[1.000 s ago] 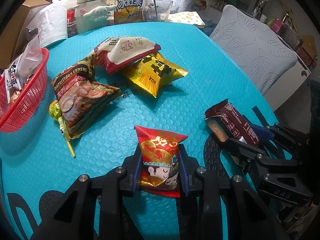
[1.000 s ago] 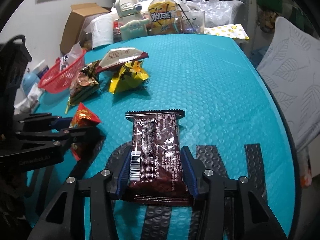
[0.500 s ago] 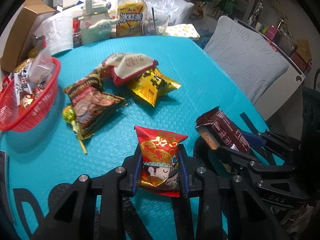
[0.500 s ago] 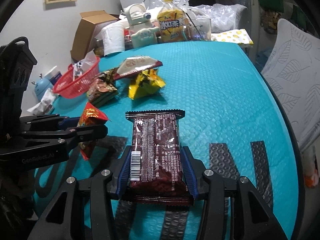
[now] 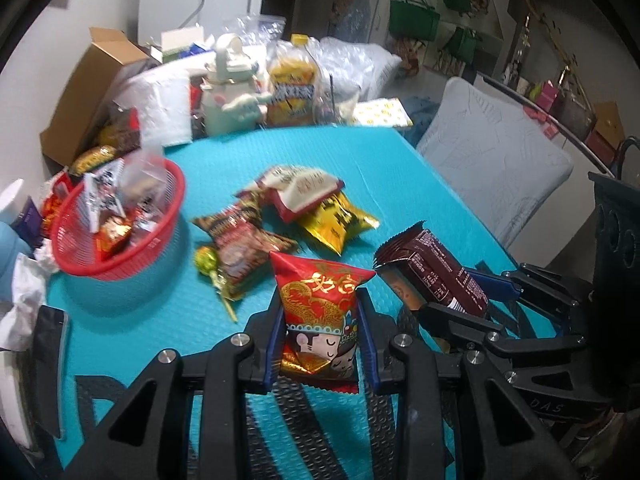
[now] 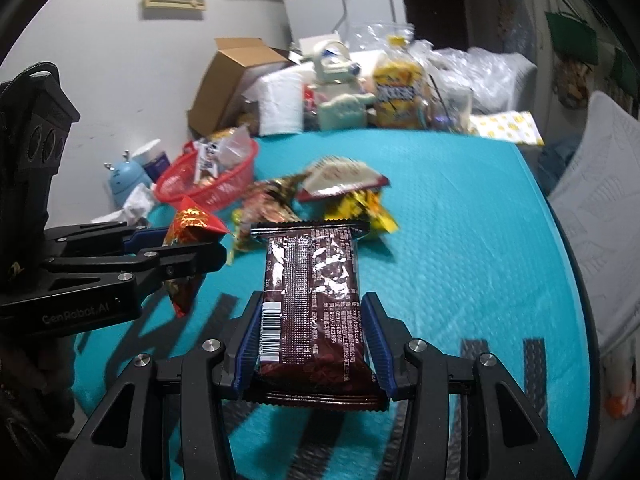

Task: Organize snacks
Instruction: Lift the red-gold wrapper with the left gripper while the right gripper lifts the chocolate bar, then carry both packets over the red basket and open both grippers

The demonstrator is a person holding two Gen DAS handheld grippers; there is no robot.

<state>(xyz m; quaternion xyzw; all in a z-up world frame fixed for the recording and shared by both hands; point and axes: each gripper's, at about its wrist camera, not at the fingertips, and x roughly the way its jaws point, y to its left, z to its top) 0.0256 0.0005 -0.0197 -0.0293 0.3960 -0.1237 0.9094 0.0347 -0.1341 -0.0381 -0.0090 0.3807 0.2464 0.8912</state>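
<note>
Left claw (image 5: pixel 322 344) pinches red packet (image 5: pixel 320 312), right claw (image 6: pixel 312 344) brown bar (image 6: pixel 312 292); basket (image 5: pixel 120 268) beyond.

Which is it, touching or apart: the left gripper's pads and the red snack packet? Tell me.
Touching. In the left wrist view both blue pads of the left gripper press the sides of the red snack packet, pinching it.

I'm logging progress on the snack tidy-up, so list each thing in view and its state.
left gripper: shut on red snack packet, lifted
right gripper: shut on brown wafer bar, lifted
red basket: upright, partly filled
white-and-red packet: loose, leaning on yellow packet
cereal packet: loose on table
lollipop: lying flat
</note>
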